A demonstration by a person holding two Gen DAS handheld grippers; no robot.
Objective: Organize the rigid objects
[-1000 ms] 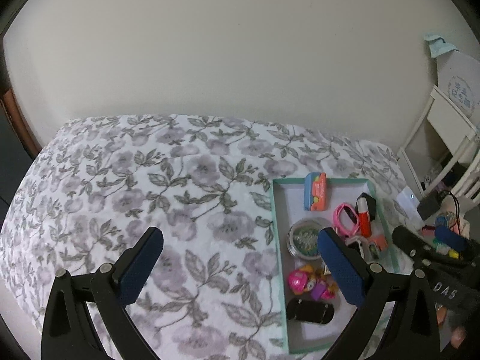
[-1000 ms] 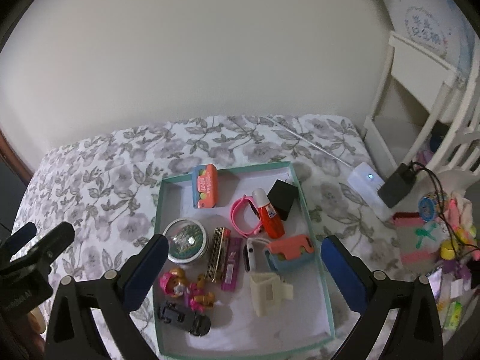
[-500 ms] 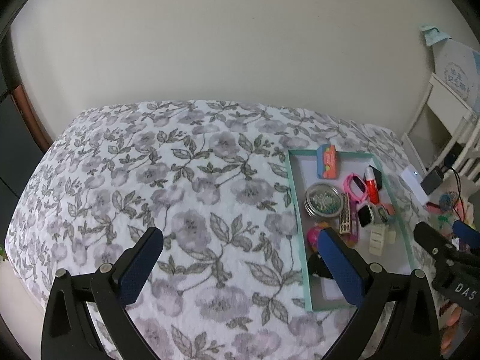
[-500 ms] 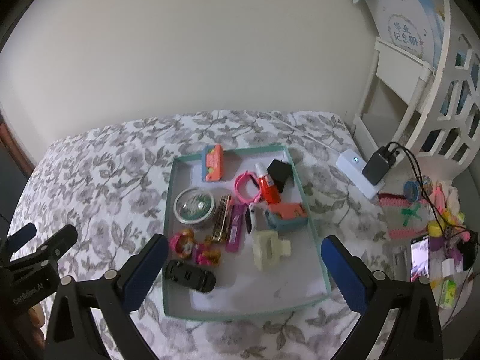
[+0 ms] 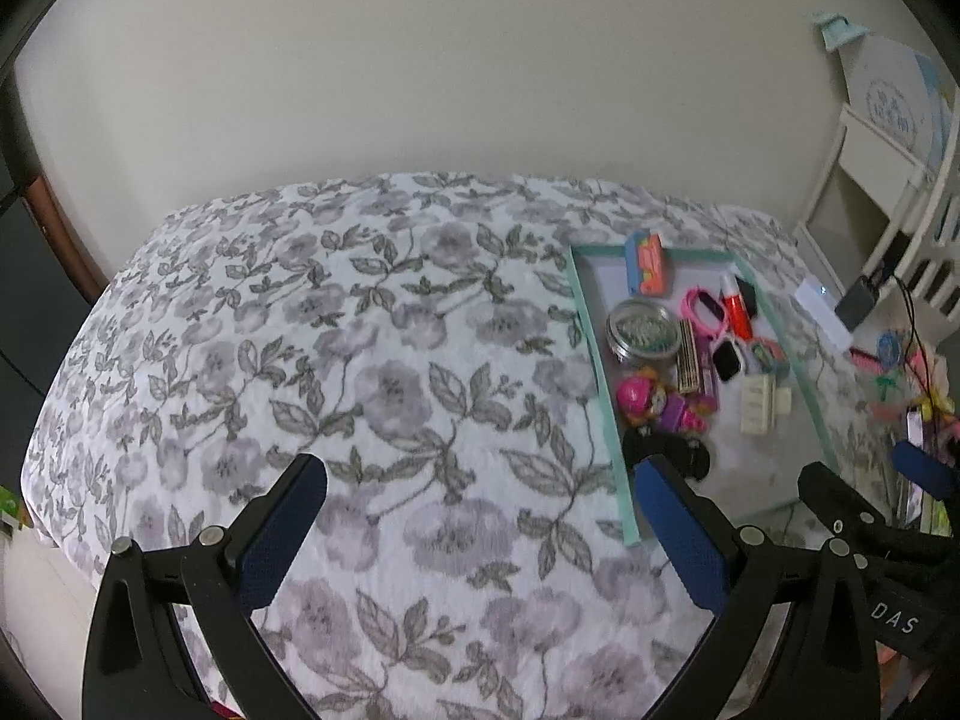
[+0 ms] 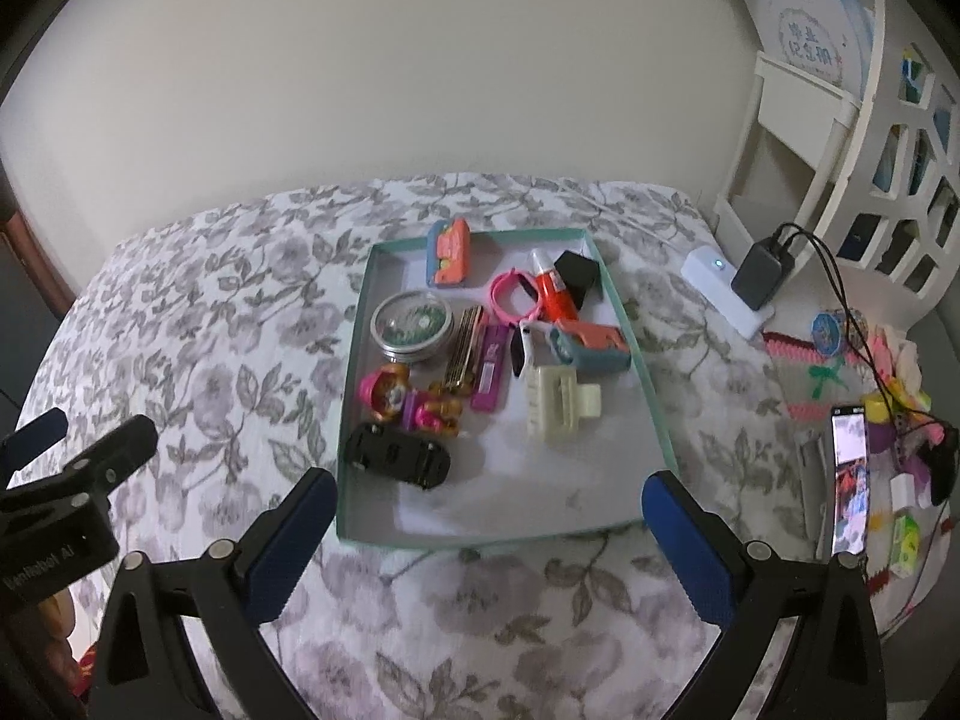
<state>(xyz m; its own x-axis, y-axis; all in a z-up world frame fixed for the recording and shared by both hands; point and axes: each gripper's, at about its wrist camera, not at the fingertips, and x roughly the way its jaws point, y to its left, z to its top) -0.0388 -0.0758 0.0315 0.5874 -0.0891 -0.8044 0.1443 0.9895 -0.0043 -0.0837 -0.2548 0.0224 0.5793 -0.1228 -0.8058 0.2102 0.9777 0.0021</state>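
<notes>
A shallow teal-rimmed tray (image 6: 354, 384) lies on the flowered bedspread (image 6: 198, 330). It holds a black toy car (image 6: 399, 456), a round tin (image 6: 411, 324), a pink doll (image 6: 390, 393), a cream hair claw (image 6: 561, 399), a red tube (image 6: 552, 291), a pink band (image 6: 510, 297) and other small items. My right gripper (image 6: 489, 534) is open just short of the tray's near rim, holding nothing. My left gripper (image 5: 480, 516) is open over bare bedspread (image 5: 360, 360), left of the tray (image 5: 591, 360). The right fingertip (image 5: 654, 480) hides part of the toy car (image 5: 666, 450).
Right of the tray lie a white power strip (image 6: 726, 288) with a black charger (image 6: 762, 270), a lit phone (image 6: 849, 480), cables and small colourful clutter. A white shelf unit (image 6: 840, 120) stands at the far right. A plain wall runs behind the bed.
Both grippers have drawn back from the tray, which now looks smaller and farther off. More bedspread shows in front of each. Both stay open.
</notes>
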